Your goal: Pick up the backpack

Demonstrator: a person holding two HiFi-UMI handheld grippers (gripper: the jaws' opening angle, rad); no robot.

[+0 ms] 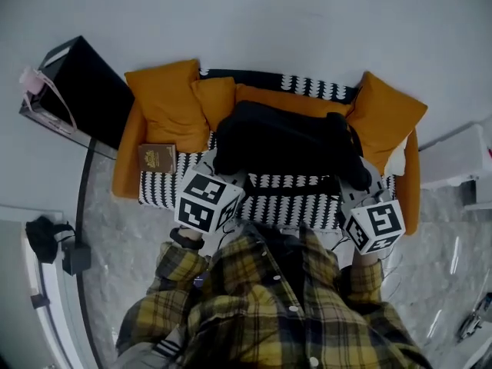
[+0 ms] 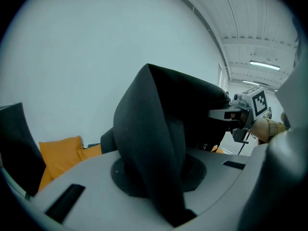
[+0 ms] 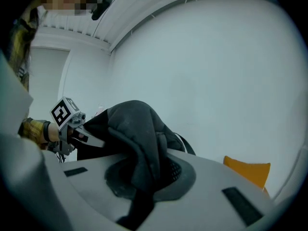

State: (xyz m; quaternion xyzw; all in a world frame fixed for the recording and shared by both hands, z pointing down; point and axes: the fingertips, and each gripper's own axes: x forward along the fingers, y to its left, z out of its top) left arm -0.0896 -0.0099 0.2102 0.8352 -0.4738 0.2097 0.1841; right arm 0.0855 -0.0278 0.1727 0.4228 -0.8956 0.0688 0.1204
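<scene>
The black backpack [image 1: 288,144] hangs lifted over the sofa, held at both ends. At its left end, my left gripper [image 1: 218,166] is shut on a fold of the black fabric, which runs between the jaws in the left gripper view [image 2: 154,174]. At the right end, my right gripper [image 1: 360,181] is shut on another fold of the backpack [image 3: 139,143], which drapes across its round pad. Each gripper view shows the other gripper across the bag: the right gripper [image 2: 231,114] and the left gripper [image 3: 84,131]. The bag's underside is hidden.
Under the bag is a sofa [image 1: 269,206] with a black-and-white patterned cover and orange cushions [image 1: 165,98]. A brown book [image 1: 157,158] lies on its left seat. A dark cabinet [image 1: 84,87] stands to the left and a white unit [image 1: 460,156] to the right. A pale wall is behind.
</scene>
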